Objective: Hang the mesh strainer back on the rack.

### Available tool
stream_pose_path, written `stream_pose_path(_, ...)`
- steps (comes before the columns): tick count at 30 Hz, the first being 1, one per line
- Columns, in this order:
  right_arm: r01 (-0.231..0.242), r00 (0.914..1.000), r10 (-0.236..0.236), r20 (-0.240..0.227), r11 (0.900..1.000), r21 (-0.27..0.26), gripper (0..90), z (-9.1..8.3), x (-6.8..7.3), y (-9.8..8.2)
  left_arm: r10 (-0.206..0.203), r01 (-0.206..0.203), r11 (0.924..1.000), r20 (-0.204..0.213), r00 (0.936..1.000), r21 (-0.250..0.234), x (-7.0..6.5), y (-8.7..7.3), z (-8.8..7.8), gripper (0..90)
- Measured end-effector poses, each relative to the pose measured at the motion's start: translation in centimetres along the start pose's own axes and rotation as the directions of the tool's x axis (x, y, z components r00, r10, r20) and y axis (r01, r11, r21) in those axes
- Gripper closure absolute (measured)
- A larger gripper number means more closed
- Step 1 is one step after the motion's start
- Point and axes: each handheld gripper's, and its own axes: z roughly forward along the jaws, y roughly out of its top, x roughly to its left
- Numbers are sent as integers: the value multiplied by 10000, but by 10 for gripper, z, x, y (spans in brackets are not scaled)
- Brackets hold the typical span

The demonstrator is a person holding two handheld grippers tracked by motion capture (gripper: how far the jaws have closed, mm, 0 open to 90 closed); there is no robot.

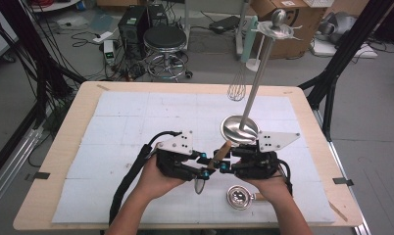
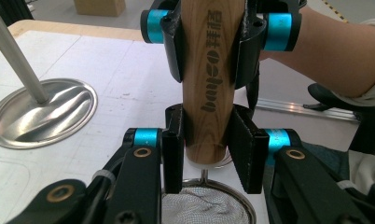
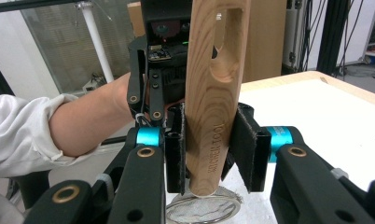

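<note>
A strainer with a light wooden handle (image 1: 218, 155) hangs between both hands above the white mat. Its mesh head (image 1: 201, 185) points down toward the table's front edge. My left gripper (image 1: 207, 165) is shut on the handle near the mesh end, with the pads pressing the wood (image 2: 213, 84) and the mesh bowl (image 2: 199, 210) just below. My right gripper (image 1: 225, 159) is shut on the same handle higher up, toward the end with the hanging hole (image 3: 213, 93). In the left gripper view the right gripper (image 2: 209, 60) clamps the wood above my own jaws.
A metal stand with a round base (image 1: 229, 128) and a tall pole rises just behind the grippers. From its hooked top (image 1: 278, 30) a whisk (image 1: 237, 90) hangs. A small shiny strainer (image 1: 240, 197) lies on the mat near the right hand. The white mat (image 1: 116, 127) covers the table.
</note>
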Motion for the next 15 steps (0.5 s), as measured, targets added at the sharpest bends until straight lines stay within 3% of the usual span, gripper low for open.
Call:
stream_pose_path(9, 0, 9993, 2, 386, 10000, -46, 678, -11, -3, 2, -302, 303, 9995, -391, 9988, 29, 4, -12, -13, 546)
stream_pose_path(12, -8, 9983, 9, 590, 10000, -15, 677, -18, -5, 3, -734, 728, 9973, -744, 9945, -100, 7, -21, -21, 501)
stream_pose_path(15, -27, 9969, 21, 789, 10000, 71, 678, -23, -6, 5, -882, 866, 9960, -1003, 9910, -198, 9, -29, -30, 477)
